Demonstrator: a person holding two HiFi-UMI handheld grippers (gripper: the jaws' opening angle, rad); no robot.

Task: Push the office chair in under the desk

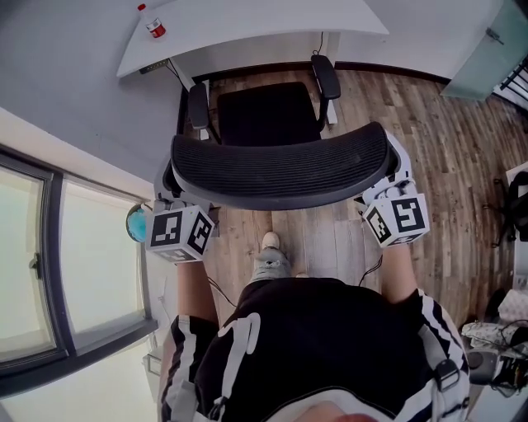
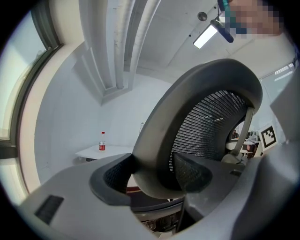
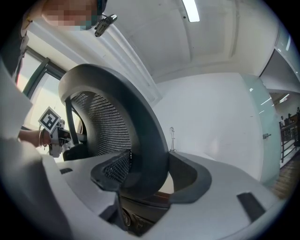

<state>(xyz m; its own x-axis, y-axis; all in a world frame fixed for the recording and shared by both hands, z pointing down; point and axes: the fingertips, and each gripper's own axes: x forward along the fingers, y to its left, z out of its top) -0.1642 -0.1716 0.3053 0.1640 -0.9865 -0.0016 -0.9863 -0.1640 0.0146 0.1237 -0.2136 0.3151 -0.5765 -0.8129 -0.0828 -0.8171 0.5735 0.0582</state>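
at six o'clock in the head view, the person's shoe [image 1: 271,262] stands on the wood floor [image 1: 330,239] just behind the office chair [image 1: 272,124]. the left gripper [image 2: 152,171] is at eight o'clock and the right gripper [image 3: 143,176] at four o'clock, and each points level at one end of the curved backrest [image 1: 280,169]. each gripper's own view shows the backrest's dark rim filling the gap between its jaws, with a pad against either side. both are therefore clamped on the backrest, one at its nine o'clock end and one at its three o'clock end. the mesh panel shows inside the rim in both views.

past the backrest, toward twelve o'clock, the black seat [image 1: 268,114] lies between the two armrests [image 1: 198,107]. the chair faces the white desk [image 1: 247,25] and stands on the open floor in front of it. the seat is out from under the top, and the far armrest tips are near the desk's edge. at eleven o'clock a small bottle [image 1: 153,25] with a red label stands upright on the desktop. a window [image 1: 49,264] runs along the nine o'clock side.
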